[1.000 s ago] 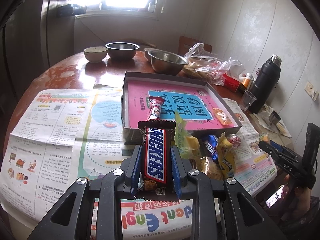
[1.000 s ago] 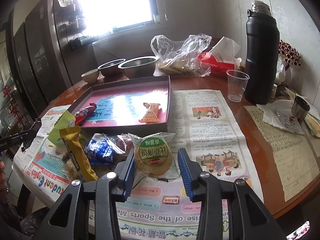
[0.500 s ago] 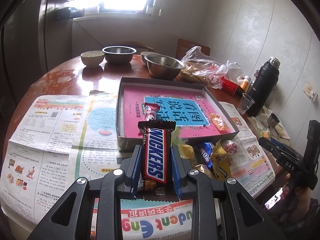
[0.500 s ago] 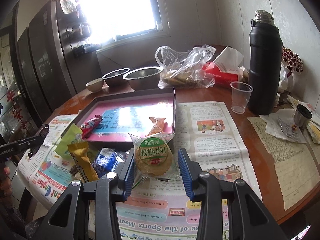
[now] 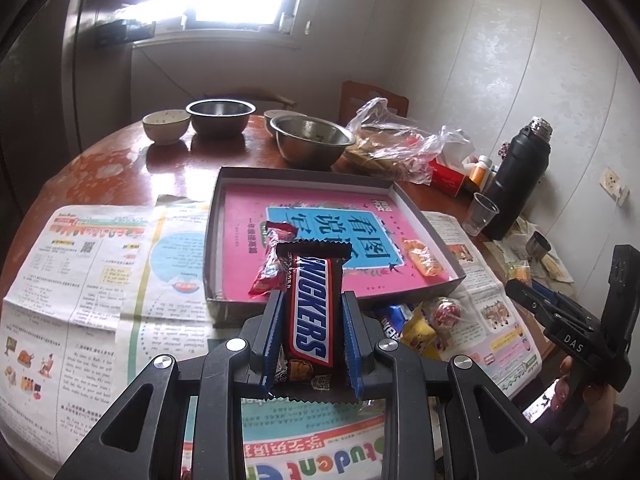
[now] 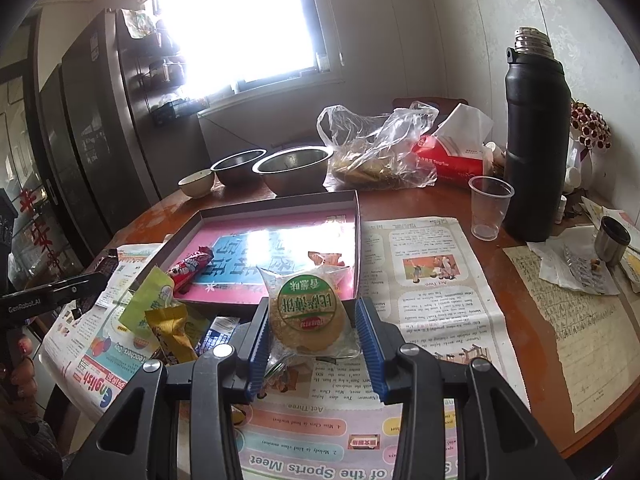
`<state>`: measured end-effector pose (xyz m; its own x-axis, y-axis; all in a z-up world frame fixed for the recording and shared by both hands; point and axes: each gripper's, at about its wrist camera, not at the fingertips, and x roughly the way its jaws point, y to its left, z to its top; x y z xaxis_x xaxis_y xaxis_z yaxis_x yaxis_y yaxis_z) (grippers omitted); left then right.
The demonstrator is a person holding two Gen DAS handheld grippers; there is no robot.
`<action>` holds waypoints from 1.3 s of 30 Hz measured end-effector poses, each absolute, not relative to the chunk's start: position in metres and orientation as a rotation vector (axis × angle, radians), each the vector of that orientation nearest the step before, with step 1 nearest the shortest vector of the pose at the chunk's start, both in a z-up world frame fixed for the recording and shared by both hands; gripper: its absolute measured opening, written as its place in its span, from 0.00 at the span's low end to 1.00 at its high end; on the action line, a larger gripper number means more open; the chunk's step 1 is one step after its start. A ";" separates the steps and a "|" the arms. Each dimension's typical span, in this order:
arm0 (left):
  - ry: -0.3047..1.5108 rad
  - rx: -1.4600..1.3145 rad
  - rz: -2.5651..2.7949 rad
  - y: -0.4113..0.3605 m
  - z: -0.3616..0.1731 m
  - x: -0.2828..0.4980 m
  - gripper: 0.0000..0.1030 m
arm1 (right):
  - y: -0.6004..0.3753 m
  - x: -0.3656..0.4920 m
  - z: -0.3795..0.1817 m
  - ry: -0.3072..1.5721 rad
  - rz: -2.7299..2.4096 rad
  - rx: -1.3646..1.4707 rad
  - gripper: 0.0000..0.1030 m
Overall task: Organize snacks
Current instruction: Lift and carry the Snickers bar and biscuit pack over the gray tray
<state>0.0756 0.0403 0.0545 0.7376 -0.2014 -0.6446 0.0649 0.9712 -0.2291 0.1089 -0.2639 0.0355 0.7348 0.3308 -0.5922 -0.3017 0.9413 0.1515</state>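
Two claws: each clamped on one snack
Left gripper [image 5: 312, 334]: pads pinch the Snickers bar [image 5: 311, 312] lengthwise, lifted above the newspaper, just before the tray [image 5: 308, 179]
Right gripper [image 6: 312, 334]: pads squeeze the wrapped round biscuit [image 6: 306, 312] upright, by the tray's near right corner

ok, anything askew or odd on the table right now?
Nothing spilled or damaged. One oddity: the red candy wrapper lies across the tray's front wall, half in, half out. Loose snacks lie heaped on the newspaper in front of the tray. Both claws grip cleanly: Snickers left, round cracker pack right.
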 end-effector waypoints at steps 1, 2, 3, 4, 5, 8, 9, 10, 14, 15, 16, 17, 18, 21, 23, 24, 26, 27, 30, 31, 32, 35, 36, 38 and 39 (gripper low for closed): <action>0.728 -0.196 -0.149 0.039 0.055 0.077 0.28 | -0.264 0.109 0.036 0.660 0.349 0.047 0.40; 0.728 -0.197 -0.151 0.039 0.055 0.078 0.28 | -0.263 0.110 0.036 0.659 0.350 0.050 0.40; 0.727 -0.199 -0.153 0.038 0.055 0.079 0.28 | -0.263 0.111 0.036 0.659 0.351 0.052 0.40; 0.726 -0.198 -0.154 0.038 0.055 0.080 0.28 | -0.263 0.112 0.036 0.659 0.353 0.052 0.40; 0.726 -0.197 -0.154 0.038 0.055 0.080 0.28 | -0.262 0.112 0.035 0.658 0.353 0.053 0.40; 0.726 -0.198 -0.158 0.037 0.055 0.083 0.28 | -0.261 0.114 0.035 0.656 0.357 0.055 0.40; 0.725 -0.197 -0.160 0.037 0.054 0.084 0.28 | -0.260 0.115 0.035 0.655 0.357 0.055 0.40; 0.725 -0.196 -0.161 0.036 0.054 0.085 0.28 | -0.259 0.116 0.035 0.655 0.360 0.055 0.40; 0.723 -0.196 -0.166 0.035 0.055 0.089 0.28 | -0.256 0.119 0.038 0.646 0.365 0.050 0.40; 0.721 -0.196 -0.167 0.034 0.055 0.091 0.28 | -0.255 0.119 0.039 0.643 0.366 0.050 0.40; 0.721 -0.197 -0.168 0.034 0.056 0.092 0.28 | -0.253 0.120 0.040 0.638 0.368 0.048 0.40; 0.720 -0.197 -0.171 0.034 0.056 0.093 0.28 | -0.253 0.121 0.041 0.635 0.369 0.046 0.40; 0.717 -0.196 -0.173 0.033 0.057 0.094 0.28 | -0.252 0.122 0.042 0.634 0.370 0.045 0.40; 0.711 -0.195 -0.178 0.032 0.059 0.098 0.28 | -0.248 0.125 0.045 0.626 0.375 0.042 0.40; 0.708 -0.194 -0.182 0.032 0.060 0.100 0.28 | -0.246 0.128 0.046 0.623 0.376 0.040 0.40; 0.707 -0.194 -0.183 0.031 0.060 0.101 0.28 | -0.244 0.129 0.046 0.622 0.379 0.040 0.40; 0.705 -0.195 -0.187 0.031 0.060 0.103 0.28 | -0.241 0.132 0.047 0.619 0.382 0.036 0.40; 0.704 -0.196 -0.189 0.031 0.060 0.104 0.28 | -0.240 0.133 0.047 0.619 0.384 0.036 0.40; 0.702 -0.198 -0.193 0.031 0.061 0.108 0.28 | -0.235 0.137 0.048 0.620 0.390 0.032 0.40; 0.701 -0.199 -0.194 0.031 0.061 0.109 0.28 | -0.233 0.139 0.048 0.619 0.392 0.031 0.40; 0.701 -0.200 -0.195 0.032 0.061 0.110 0.28 | -0.232 0.140 0.048 0.619 0.393 0.030 0.40; 0.701 -0.202 -0.197 0.032 0.060 0.114 0.28 | -0.227 0.143 0.048 0.619 0.399 0.025 0.40; 0.701 -0.204 -0.200 0.033 0.060 0.115 0.28 | -0.226 0.144 0.048 0.620 0.401 0.023 0.40; 0.701 -0.205 -0.203 0.033 0.060 0.118 0.28 | -0.223 0.146 0.048 0.621 0.401 0.022 0.40; 0.699 -0.205 -0.205 0.033 0.061 0.119 0.28 | -0.223 0.146 0.048 0.621 0.402 0.021 0.40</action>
<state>0.1193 0.0325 0.0605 0.7469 -0.2545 -0.6143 0.1177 0.9598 -0.2547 0.1462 -0.2230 0.0482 0.7384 0.3726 -0.5621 -0.3602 0.9225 0.1383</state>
